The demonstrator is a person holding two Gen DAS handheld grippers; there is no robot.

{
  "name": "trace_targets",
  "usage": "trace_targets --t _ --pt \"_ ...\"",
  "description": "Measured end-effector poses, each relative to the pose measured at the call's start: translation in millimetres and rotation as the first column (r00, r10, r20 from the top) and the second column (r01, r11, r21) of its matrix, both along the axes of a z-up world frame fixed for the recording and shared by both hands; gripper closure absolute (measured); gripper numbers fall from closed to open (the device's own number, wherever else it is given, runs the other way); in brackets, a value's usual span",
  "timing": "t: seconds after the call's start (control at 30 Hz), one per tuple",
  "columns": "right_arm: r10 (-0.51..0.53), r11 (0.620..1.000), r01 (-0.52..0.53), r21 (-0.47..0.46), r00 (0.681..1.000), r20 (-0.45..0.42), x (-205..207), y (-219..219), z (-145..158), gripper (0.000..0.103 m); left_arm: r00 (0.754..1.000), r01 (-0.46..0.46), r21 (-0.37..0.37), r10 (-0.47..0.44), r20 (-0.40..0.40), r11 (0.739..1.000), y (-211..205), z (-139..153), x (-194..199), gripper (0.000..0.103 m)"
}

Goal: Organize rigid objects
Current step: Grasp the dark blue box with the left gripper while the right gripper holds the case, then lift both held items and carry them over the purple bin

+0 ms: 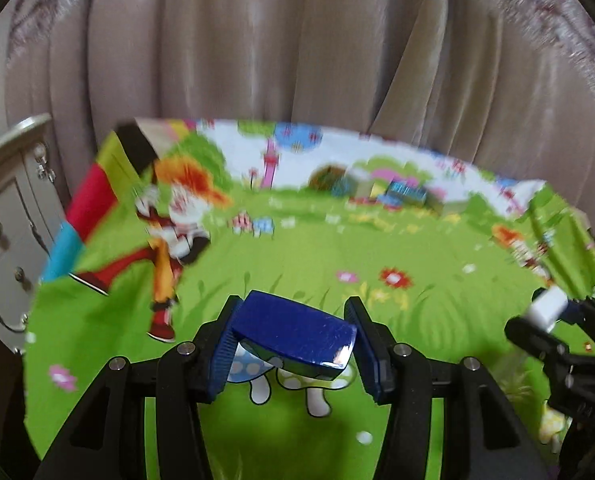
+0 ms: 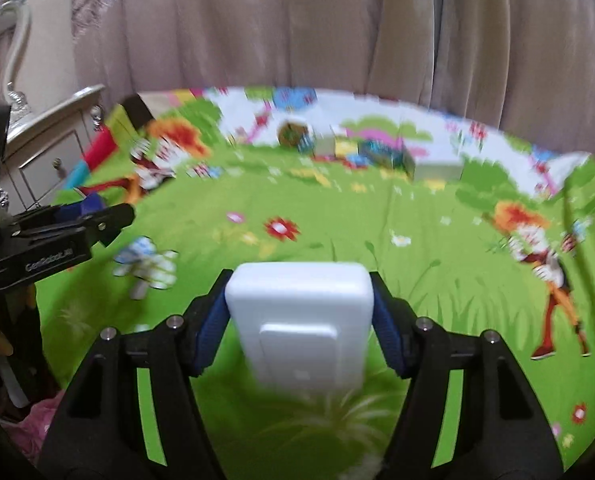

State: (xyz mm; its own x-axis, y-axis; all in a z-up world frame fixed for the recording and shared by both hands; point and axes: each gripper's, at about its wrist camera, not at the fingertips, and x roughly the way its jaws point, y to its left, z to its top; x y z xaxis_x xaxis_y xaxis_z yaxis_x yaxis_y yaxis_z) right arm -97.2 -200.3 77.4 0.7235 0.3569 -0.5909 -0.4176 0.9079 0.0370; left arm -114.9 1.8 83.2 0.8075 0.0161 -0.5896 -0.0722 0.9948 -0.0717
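Left tongs [image 1: 293, 344] clamped on a dark blue block [image 1: 295, 334], tilted, held above the cartoon-print green cloth [image 1: 317, 252] covering the table. Right tongs [image 2: 299, 320] partly open, gripping a white box [image 2: 301, 320] by its sides, also off the cloth. Far edge of the table: row of small boxes [image 2: 377, 154], blurred, near the beige curtain [image 2: 297, 24]. Grey drawer cabinet [image 1: 5, 208] left of the table.

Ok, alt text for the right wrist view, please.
The right gripper holds a white box between its fingers above a green cartoon-print cloth. The left gripper shows at the left edge, and a blurred row of small boxes sits at the cloth's far side before a curtain.
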Motion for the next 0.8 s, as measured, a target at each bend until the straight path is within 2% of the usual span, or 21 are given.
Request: trace_targets --t 0.17,0.4,0.63,0.8 --pt "-0.012 1.0 0.014 -0.014 0.989 0.149 -53 4 38 0.035 0.995 0.019 0.02 -0.021 0.094 1.0 -11 32 -30 0.05" --pt "-0.053 0.998 0.062 -0.018 0.949 0.311 -109 -8 81 0.035 0.978 0.035 0.056 -0.046 0.205 0.998 -27 65 -66 0.05" --pt "-0.103 0.994 0.108 0.006 0.921 0.377 -138 -29 102 0.035 0.955 0.065 0.08 -0.085 0.286 0.995 -47 90 -91 0.05" --pt "-0.142 0.989 0.148 0.017 0.896 0.42 -162 -48 116 0.035 0.929 0.095 0.117 -0.13 0.348 0.989 -64 107 -111 0.05"
